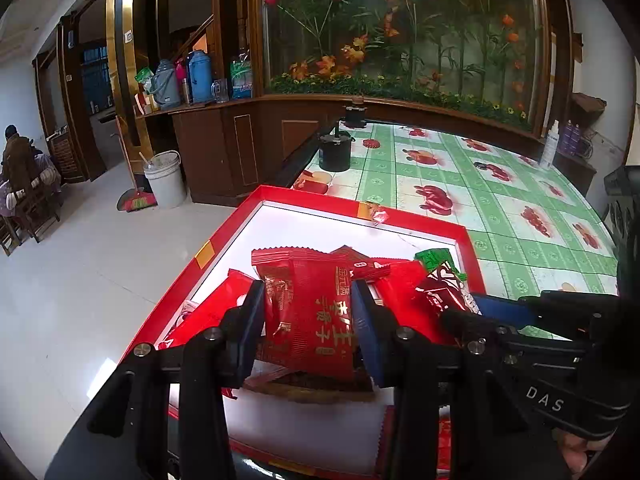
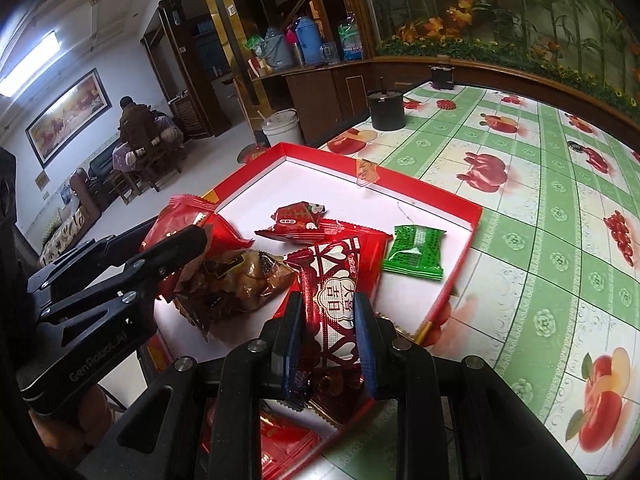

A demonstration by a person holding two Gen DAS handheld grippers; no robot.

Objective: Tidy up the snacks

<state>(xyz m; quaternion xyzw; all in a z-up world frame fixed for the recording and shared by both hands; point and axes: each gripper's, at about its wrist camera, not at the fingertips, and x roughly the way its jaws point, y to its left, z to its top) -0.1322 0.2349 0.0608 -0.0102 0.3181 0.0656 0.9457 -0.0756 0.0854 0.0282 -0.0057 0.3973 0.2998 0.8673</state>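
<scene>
The red date packet [image 1: 308, 312], gold Chinese lettering down its face, sits pinched between the left gripper [image 1: 307, 322] jaws over the red tray [image 1: 400, 216]. It looks light, crinkly and slippery; mid-body is the safest hold. The right gripper [image 2: 326, 344] jaws clamp a red-and-white heart-patterned packet [image 2: 332, 300]. Beyond them lies a green packet [image 2: 414, 252]. The casings read "DAS" and "GenRobot.AI".
</scene>
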